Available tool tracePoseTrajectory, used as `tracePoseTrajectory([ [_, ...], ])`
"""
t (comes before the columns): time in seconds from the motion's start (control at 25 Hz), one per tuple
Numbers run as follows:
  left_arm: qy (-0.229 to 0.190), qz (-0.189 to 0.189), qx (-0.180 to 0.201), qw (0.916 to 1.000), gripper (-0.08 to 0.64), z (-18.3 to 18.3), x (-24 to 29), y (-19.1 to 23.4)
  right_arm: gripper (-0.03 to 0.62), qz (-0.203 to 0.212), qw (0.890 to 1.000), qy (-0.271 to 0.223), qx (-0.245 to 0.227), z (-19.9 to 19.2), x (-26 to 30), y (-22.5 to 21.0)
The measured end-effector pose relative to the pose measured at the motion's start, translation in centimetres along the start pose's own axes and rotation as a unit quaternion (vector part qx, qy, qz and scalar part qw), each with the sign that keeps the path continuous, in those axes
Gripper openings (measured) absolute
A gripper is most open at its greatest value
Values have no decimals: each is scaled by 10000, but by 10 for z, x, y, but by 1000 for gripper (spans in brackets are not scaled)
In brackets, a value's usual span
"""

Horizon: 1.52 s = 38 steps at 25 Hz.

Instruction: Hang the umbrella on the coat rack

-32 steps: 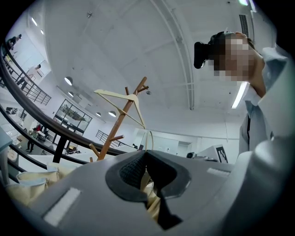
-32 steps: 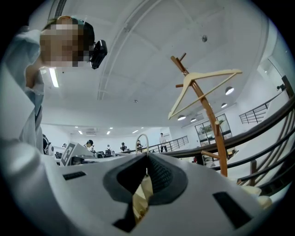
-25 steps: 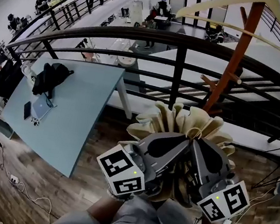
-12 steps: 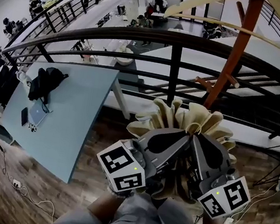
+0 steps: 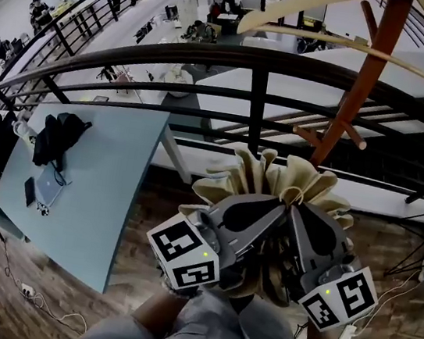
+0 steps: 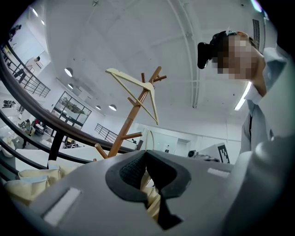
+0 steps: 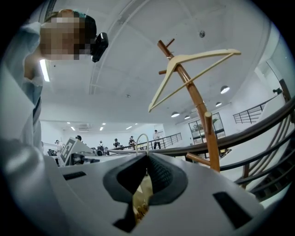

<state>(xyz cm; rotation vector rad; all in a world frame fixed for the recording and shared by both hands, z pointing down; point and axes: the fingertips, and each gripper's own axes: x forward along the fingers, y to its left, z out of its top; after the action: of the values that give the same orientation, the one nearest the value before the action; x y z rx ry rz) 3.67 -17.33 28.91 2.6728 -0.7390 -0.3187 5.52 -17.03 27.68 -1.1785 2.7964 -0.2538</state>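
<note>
A folded beige umbrella [image 5: 314, 183] with a small cord loop [image 5: 295, 195] is held upright close to my body. My left gripper [image 5: 278, 209] and right gripper [image 5: 299, 213] meet tip to tip at its top, both shut on it. In the left gripper view the jaws [image 6: 146, 155] pinch the beige fabric [image 6: 150, 196]. The right gripper view shows its jaws [image 7: 147, 157] closed on the fabric [image 7: 140, 193] below the loop [image 7: 140, 137]. The orange-brown wooden coat rack [image 5: 357, 82] stands ahead to the right behind the umbrella, with short pegs [image 5: 309, 134] and a cream hanger [image 5: 315, 5] on top.
A black metal railing [image 5: 260, 61] runs across just beyond the umbrella, with a lower floor behind it. A pale blue table [image 5: 96, 179] carrying a dark bag [image 5: 51, 137] and a laptop stands to the left. Cables lie on the wooden floor [image 5: 20, 290].
Both grippers keep the same hold on the umbrella. In the head view the table and railing have drifted left and the rack pole looms slightly larger.
</note>
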Motion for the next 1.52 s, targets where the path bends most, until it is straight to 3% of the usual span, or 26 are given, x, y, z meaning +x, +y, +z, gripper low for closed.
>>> tracePoseTrajectory([
  [1.04,648,-675,-381,9949,11,-2,43,97,5,-1126,9929,269,277,-23,73,-68],
  [1.52,937,-765,-525,9913,11,-16,61,136,5,-1580,9854,444,464,-44,96,-97],
])
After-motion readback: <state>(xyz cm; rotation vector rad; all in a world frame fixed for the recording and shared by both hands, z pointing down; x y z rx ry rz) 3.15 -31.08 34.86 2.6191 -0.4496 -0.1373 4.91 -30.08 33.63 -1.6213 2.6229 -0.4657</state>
